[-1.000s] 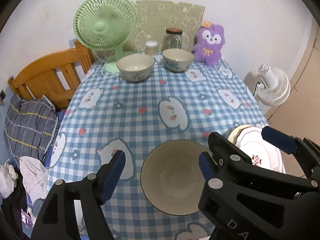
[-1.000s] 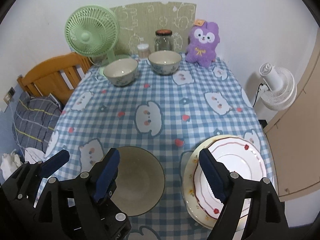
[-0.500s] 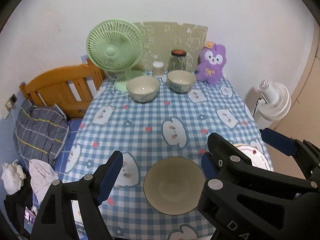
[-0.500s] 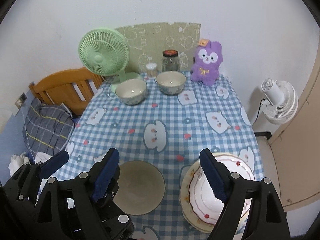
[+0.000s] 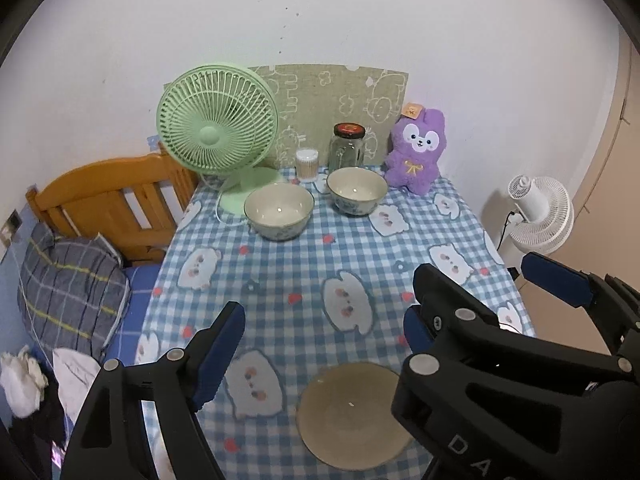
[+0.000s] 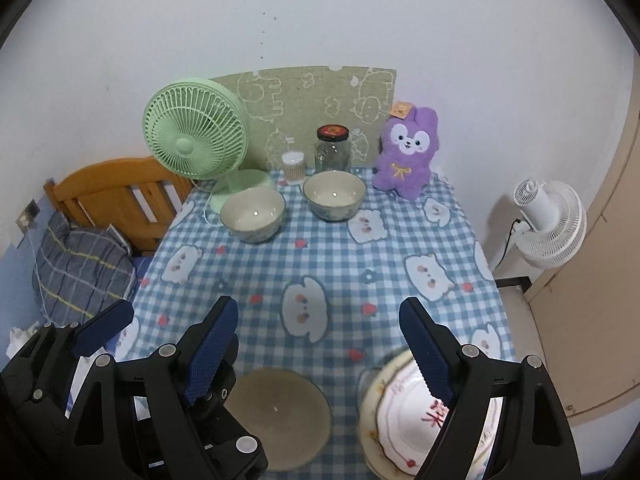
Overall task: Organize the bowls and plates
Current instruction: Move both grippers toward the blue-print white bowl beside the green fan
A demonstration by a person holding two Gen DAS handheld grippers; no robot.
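Both the left gripper (image 5: 320, 348) and the right gripper (image 6: 320, 344) hang spread and empty over the table (image 5: 304, 264). The brown bowl (image 5: 352, 416) sits bottom centre, the stacked plates (image 6: 404, 420) bottom right — two pale bowls (image 6: 253, 214) stand upper centre. The risk, as I judge it: a reach for those far bowls could clip the green fan (image 5: 216, 124) or jar (image 5: 347, 146) — or a pad could slip on a glazed rim.

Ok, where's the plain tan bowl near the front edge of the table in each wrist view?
Left wrist view: the tan bowl sits low, right of centre, partly behind the right-hand finger.
Right wrist view: the tan bowl sits low, left of centre, just left of the stacked plates.
Shared landmark: the purple plush toy at the table's far edge.
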